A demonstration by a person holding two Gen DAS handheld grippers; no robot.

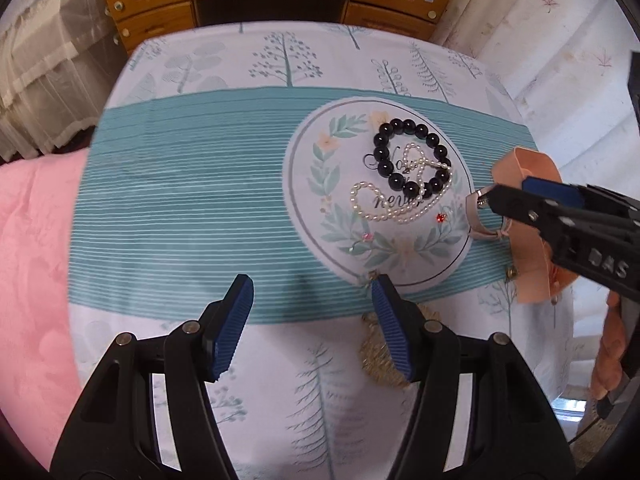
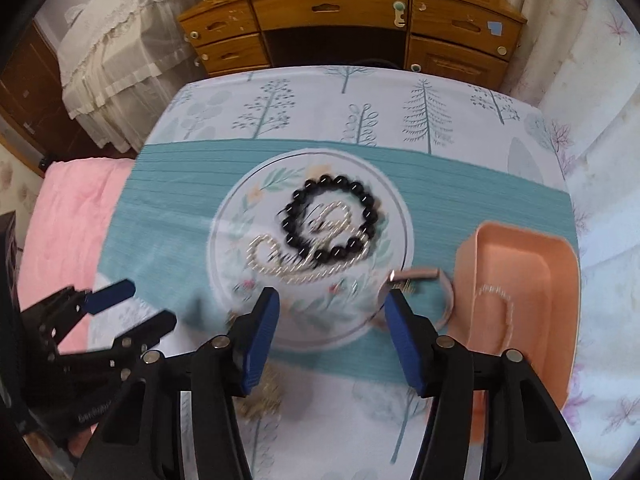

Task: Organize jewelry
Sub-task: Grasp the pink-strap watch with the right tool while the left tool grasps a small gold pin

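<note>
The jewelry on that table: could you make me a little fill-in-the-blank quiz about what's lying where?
1. The black bead bracelet lies on a round printed circle of the tablecloth, tangled with a strand of white ____.
2. The tray beside the circle is coloured ____.
3. Between the blue pads of the left gripper there is ____.
4. Behind the table stands a ____ desk with drawers.

Missing words: pearls; peach; nothing; wooden

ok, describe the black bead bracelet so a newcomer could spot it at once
Start at the tablecloth's teal striped band, then find the round white printed circle with leaf sprigs. The black bead bracelet lies in its upper part, tangled with a pearl strand: big glossy dark beads, against the strand's tiny white ones.
</note>
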